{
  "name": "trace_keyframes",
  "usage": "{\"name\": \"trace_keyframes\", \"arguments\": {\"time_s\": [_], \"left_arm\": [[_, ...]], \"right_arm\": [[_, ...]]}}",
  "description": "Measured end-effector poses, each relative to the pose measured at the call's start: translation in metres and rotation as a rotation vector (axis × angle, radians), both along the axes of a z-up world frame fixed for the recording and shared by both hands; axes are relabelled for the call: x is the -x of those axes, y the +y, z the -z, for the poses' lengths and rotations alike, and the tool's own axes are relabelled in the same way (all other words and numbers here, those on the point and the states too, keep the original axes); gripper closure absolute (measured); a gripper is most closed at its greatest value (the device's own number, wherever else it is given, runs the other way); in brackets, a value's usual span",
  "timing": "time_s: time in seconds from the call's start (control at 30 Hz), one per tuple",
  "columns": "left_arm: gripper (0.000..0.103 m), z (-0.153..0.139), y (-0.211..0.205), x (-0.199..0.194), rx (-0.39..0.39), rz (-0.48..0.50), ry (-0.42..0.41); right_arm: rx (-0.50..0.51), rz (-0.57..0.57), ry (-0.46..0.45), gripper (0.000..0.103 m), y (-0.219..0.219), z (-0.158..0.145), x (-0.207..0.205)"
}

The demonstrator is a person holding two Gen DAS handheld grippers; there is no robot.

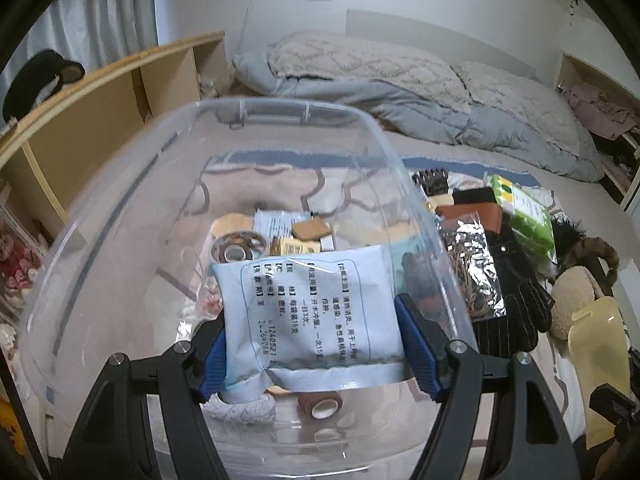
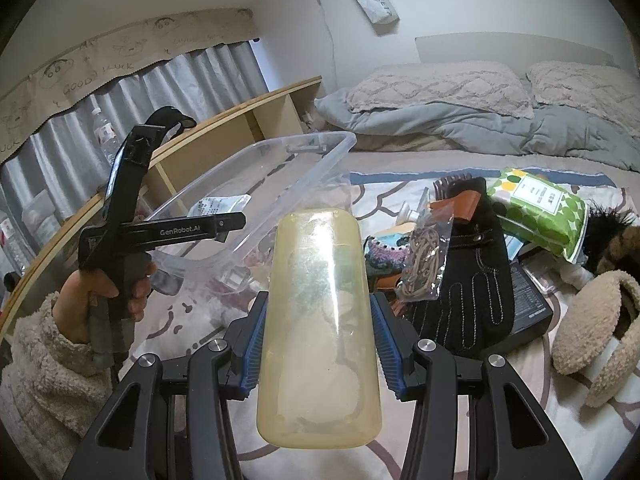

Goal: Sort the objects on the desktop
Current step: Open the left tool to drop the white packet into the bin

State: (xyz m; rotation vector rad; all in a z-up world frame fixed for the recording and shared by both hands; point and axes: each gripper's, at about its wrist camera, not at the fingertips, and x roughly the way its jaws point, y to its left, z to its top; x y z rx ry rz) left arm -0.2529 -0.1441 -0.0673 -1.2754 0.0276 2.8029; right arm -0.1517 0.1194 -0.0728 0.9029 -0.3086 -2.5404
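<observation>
My left gripper (image 1: 316,356) is shut on a pale blue printed sachet (image 1: 312,312), its blue pads pressing both side edges. It holds the sachet over the inside of a clear plastic bin (image 1: 280,106). In the bin lie tape rolls (image 1: 320,404), small packets (image 1: 296,246) and other bits. My right gripper (image 2: 320,344) is shut on a yellowish translucent phone case (image 2: 320,320) and holds it upright over the bedspread, to the right of the bin (image 2: 320,140). A hand (image 2: 100,292) in a fleecy sleeve holds the left tool at the bin's near side.
On the patterned bedspread right of the bin lie a black glove (image 2: 472,280), a bag of cords (image 2: 424,264), a brown wallet (image 2: 464,204), a green tissue pack (image 2: 540,208), a black box (image 2: 528,308) and fleecy earmuffs (image 2: 600,320). A wooden shelf (image 2: 240,120) stands left; pillows lie behind.
</observation>
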Motion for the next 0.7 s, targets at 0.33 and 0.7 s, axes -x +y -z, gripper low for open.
{"name": "trace_keyframes", "arguments": {"time_s": [0.33, 0.7], "left_arm": [[0.024, 0.006, 0.001, 0.003, -0.008, 0.033, -0.075], [0.000, -0.001, -0.001, -0.012, 0.009, 0.011, 0.009]], "right_arm": [[0.001, -0.007, -0.013, 0.054, -0.004, 0.004, 0.001], [-0.006, -0.020, -0.014, 0.054, -0.014, 0.003, 0.003]]}}
